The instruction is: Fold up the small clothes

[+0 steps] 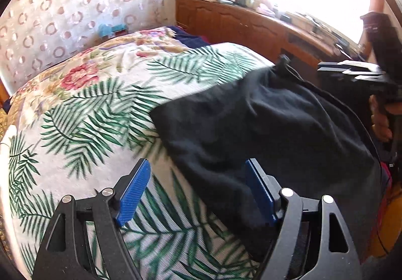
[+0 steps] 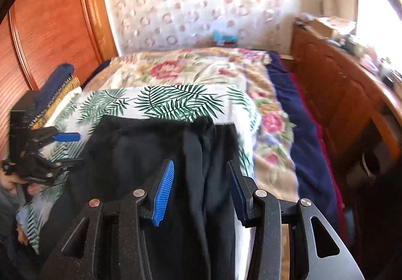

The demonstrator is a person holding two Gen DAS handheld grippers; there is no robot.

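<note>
Blue pads [image 1: 134, 192] of the left gripper [image 1: 198, 192] fill the bottom of the left wrist view, spread wide with nothing between them; one pad hangs over the leaf-print sheet [image 1: 83, 114], the other over the near edge of the black garment [image 1: 263, 124]. That garment lies rumpled across the centre and right of the frame on the sheet, a thin cord running from its upper corner. At the right edge the right gripper [image 1: 351, 70] shows side-on.

From the right wrist view, the right gripper [image 2: 201, 189] also stands wide apart at the bottom, its fingers either side of a fold in the black garment [image 2: 140, 154], not pinching it. A flowered blanket [image 2: 191, 69] lies beyond, a wooden cabinet [image 2: 334, 89] at the right.
</note>
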